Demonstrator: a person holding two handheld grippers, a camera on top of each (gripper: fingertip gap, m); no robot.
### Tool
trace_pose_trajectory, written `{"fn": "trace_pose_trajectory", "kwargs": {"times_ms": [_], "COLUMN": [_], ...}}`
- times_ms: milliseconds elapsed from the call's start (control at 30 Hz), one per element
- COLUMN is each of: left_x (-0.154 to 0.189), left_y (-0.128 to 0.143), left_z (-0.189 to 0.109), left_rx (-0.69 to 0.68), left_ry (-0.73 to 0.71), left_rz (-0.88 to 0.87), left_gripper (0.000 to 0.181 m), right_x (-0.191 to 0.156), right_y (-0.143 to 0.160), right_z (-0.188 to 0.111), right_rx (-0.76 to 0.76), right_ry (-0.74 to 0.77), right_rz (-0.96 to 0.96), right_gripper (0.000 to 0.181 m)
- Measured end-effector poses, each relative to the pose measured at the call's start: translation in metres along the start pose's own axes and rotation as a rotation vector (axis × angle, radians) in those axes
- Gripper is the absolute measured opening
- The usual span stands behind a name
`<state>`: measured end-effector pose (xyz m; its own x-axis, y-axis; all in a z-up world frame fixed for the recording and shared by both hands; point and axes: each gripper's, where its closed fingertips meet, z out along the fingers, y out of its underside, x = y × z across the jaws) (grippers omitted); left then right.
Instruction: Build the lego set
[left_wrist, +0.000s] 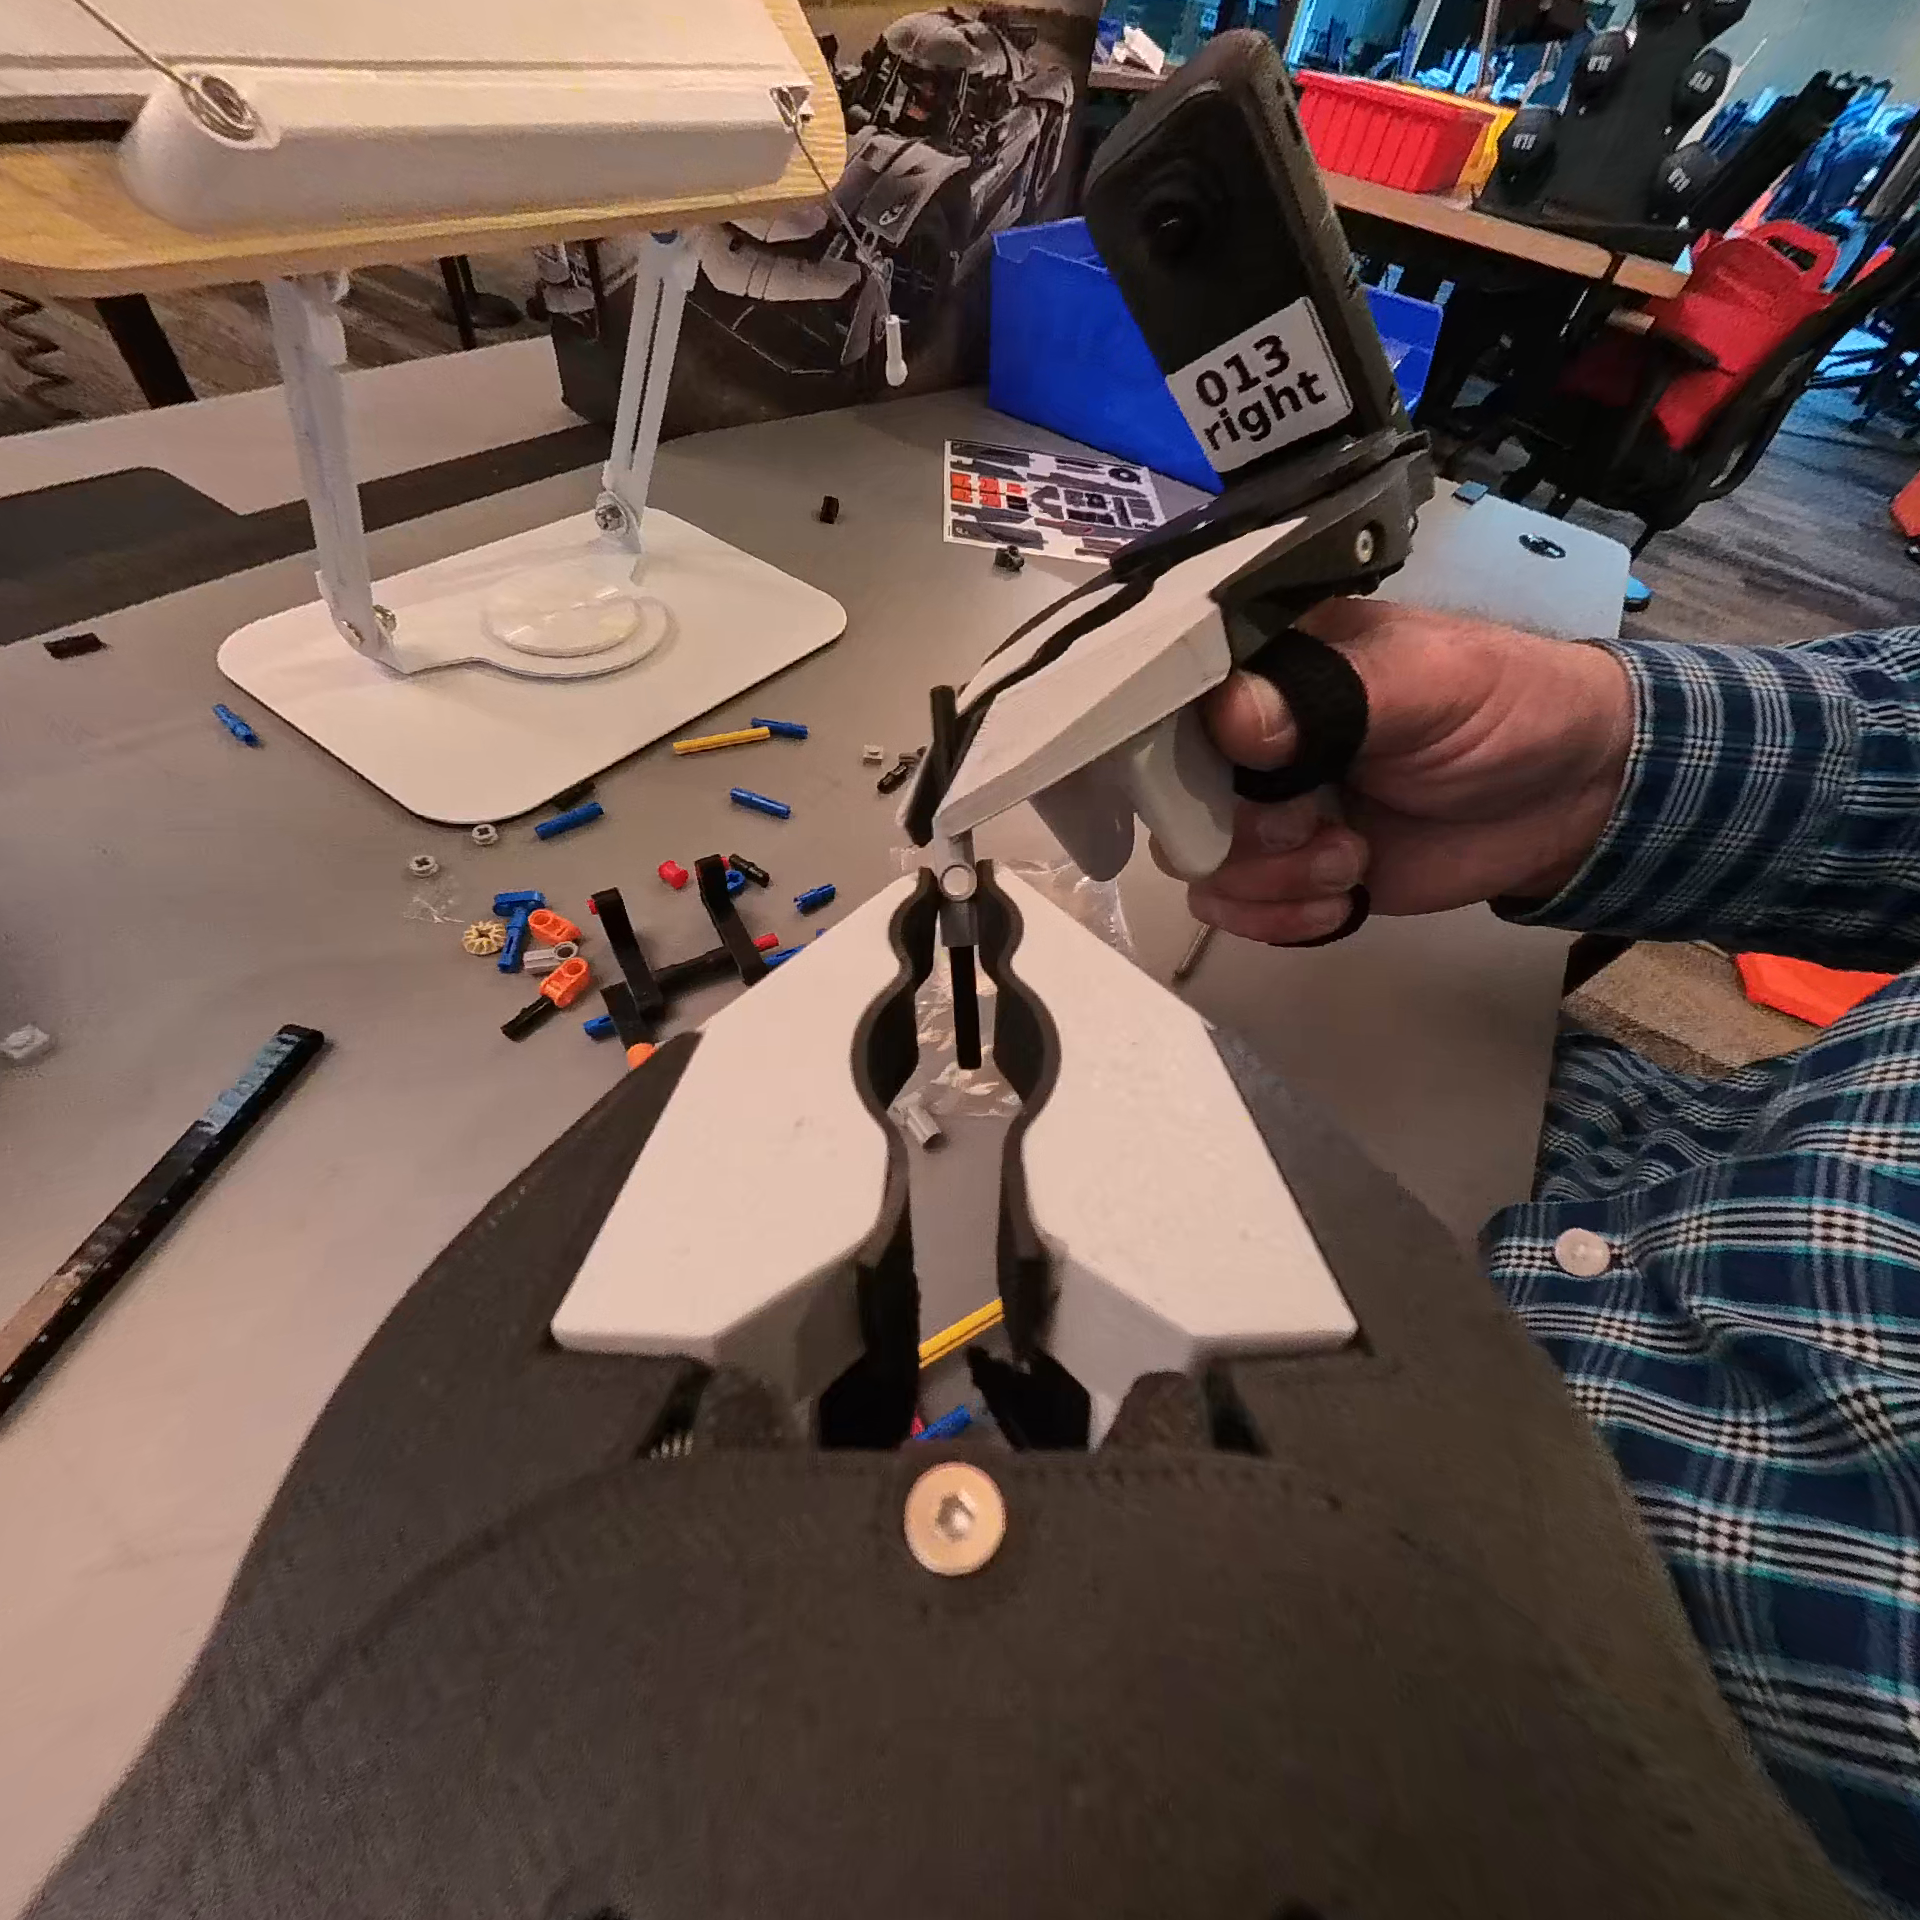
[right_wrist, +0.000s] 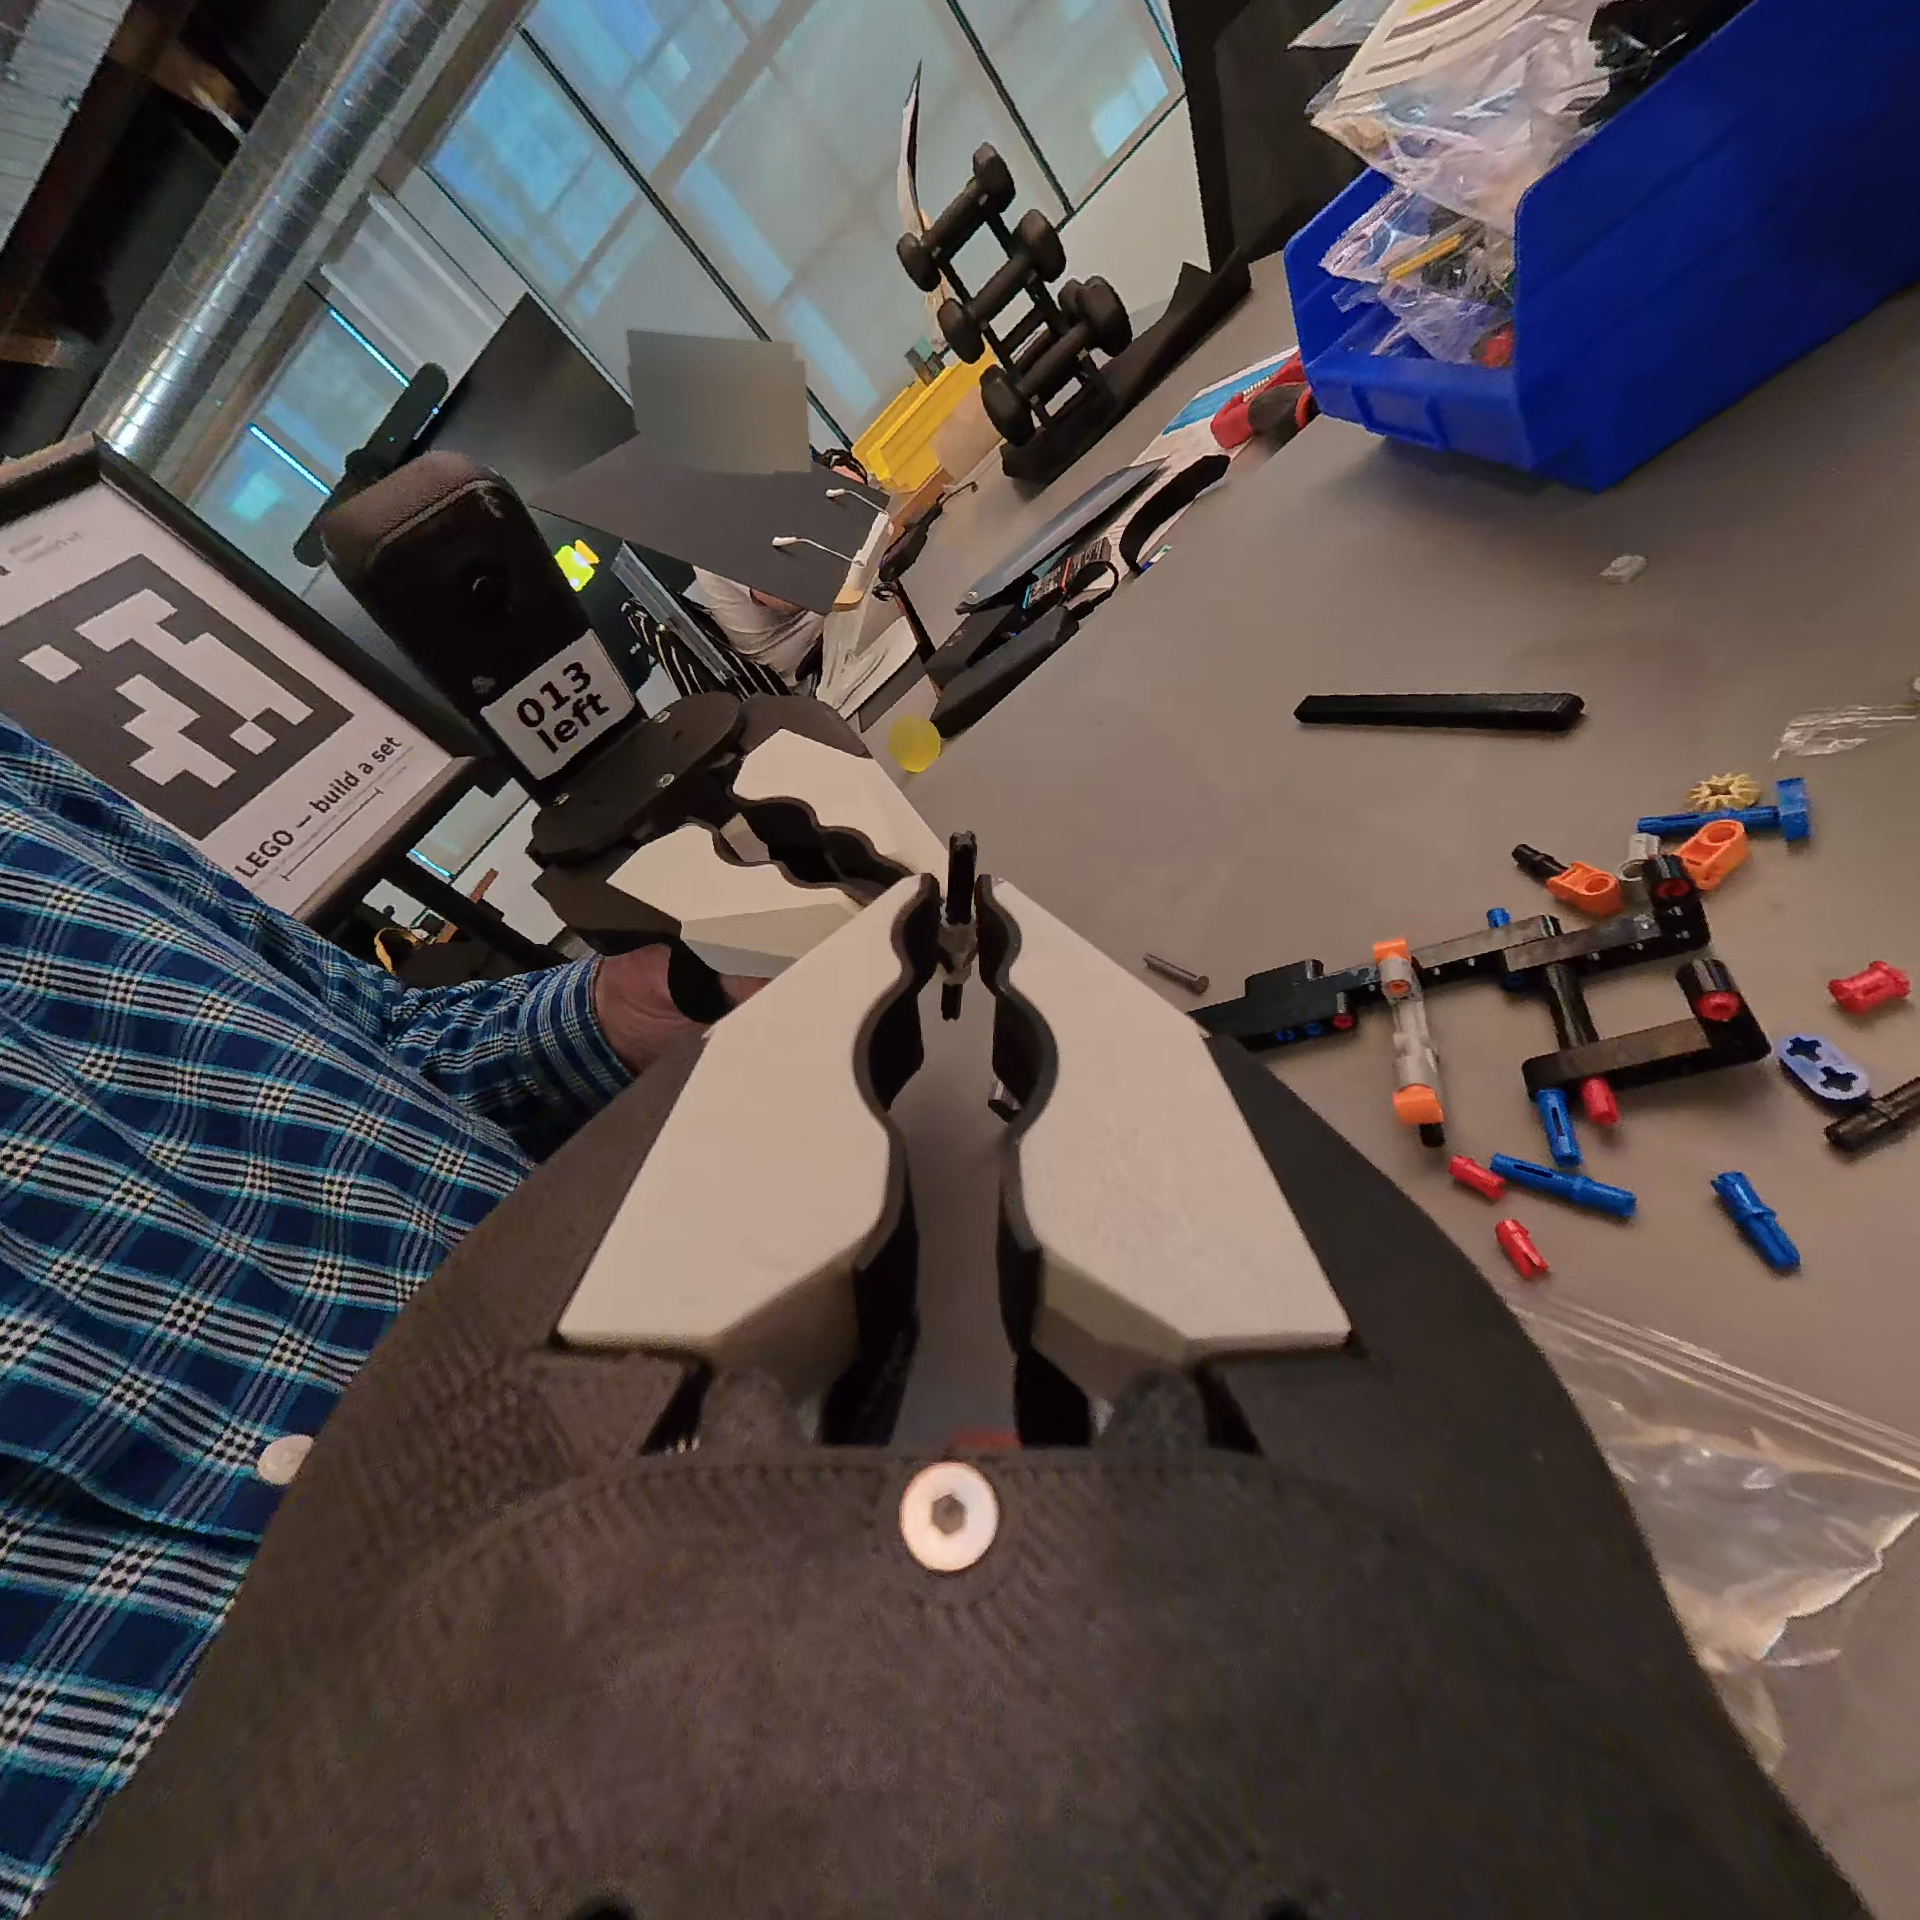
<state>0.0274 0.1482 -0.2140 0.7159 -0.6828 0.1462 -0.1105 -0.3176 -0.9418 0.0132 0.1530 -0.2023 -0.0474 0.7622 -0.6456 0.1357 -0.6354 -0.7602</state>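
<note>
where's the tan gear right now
The tan gear lies on the grey table, at the left edge of the loose-parts pile in the left wrist view, just left of a blue pin and an orange connector.

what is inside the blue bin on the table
In the right wrist view the blue bin holds crumpled clear plastic bags with small coloured lego parts inside. The bags and the bin's wall hide whatever lies at the bottom.
</note>
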Motion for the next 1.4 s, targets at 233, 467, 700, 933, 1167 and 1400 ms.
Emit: {"fn": "trace_pose_trajectory", "kwargs": {"times_ms": [233, 467, 700, 933, 1167, 1400], "left_x": [0.0, -0.001, -0.003, -0.003, 0.0, 0.005], "left_y": [-0.001, -0.002, -0.002, -0.007, -0.012, -0.011], "left_z": [0.0, 0.0, 0.002, -0.001, -0.002, -0.001], "left_rx": [0.013, 0.019, 0.018, 0.066, 0.099, 0.099], "left_ry": [0.017, 0.014, 0.013, 0.059, 0.107, 0.15], "left_rz": [-0.02, -0.013, -0.044, -0.133, -0.195, -0.217], "left_gripper": [0.005, 0.005, 0.004, 0.004, 0.005, 0.005], "right_x": [0.0, 0.002, 0.006, 0.005, 0.0, -0.007], "right_y": [-0.001, -0.003, -0.006, -0.014, -0.011, -0.011], "right_z": [0.0, -0.001, -0.001, -0.009, -0.006, -0.009], "right_rx": [0.009, 0.02, 0.054, 0.065, 0.065, 0.052], "right_ry": [-0.004, 0.008, 0.024, 0.014, -0.026, -0.046], "right_rz": [0.008, 0.014, 0.053, 0.022, 0.016, -0.02], "right_gripper": [0.004, 0.003, 0.005, 0.018, 0.013, 0.001]}}
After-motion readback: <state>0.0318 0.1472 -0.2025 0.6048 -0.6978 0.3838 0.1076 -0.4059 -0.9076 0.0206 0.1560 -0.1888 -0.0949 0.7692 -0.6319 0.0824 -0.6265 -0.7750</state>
